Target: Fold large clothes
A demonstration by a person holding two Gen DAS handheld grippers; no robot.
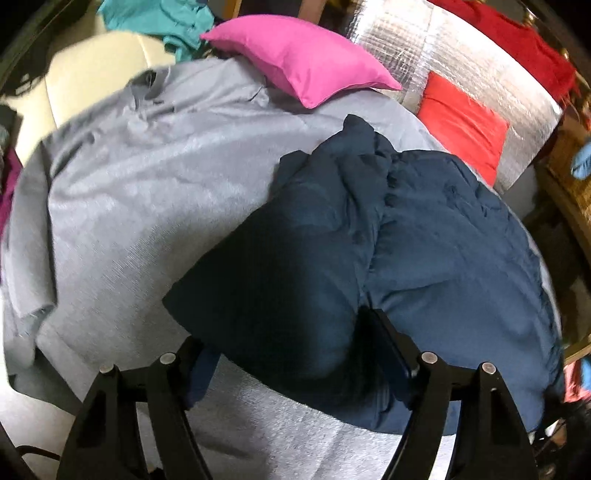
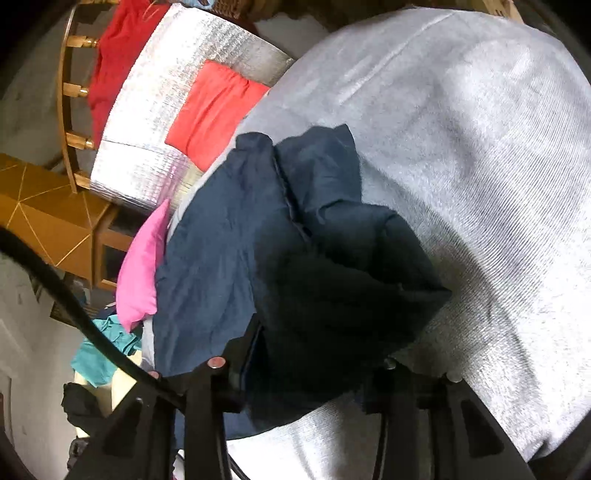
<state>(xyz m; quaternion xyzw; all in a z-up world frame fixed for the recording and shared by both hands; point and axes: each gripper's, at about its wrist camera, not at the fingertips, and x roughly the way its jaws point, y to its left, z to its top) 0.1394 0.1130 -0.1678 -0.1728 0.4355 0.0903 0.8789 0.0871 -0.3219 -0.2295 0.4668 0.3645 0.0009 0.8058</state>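
A puffy navy jacket [image 1: 424,240] lies bunched on a grey cloth-covered surface [image 1: 129,184]. In the left wrist view my left gripper [image 1: 288,343] reaches in from the bottom edge. A thick dark fold of the jacket fills the whole gap between its black fingers [image 1: 384,343], which stand wide and press into the padding. In the right wrist view the same jacket [image 2: 221,258] spreads over the grey cloth [image 2: 480,166]. My right gripper [image 2: 321,350] is closed on another bulky fold at its near corner. Both sets of pads are mostly hidden by fabric.
A pink pillow [image 1: 303,59] rests at the far edge of the grey cloth. Beyond it lie a silver foil mat [image 1: 424,48], a red cushion [image 1: 461,125] and teal clothing [image 1: 159,18]. A wooden cabinet [image 2: 48,221] and a black cable [image 2: 74,295] are at the left.
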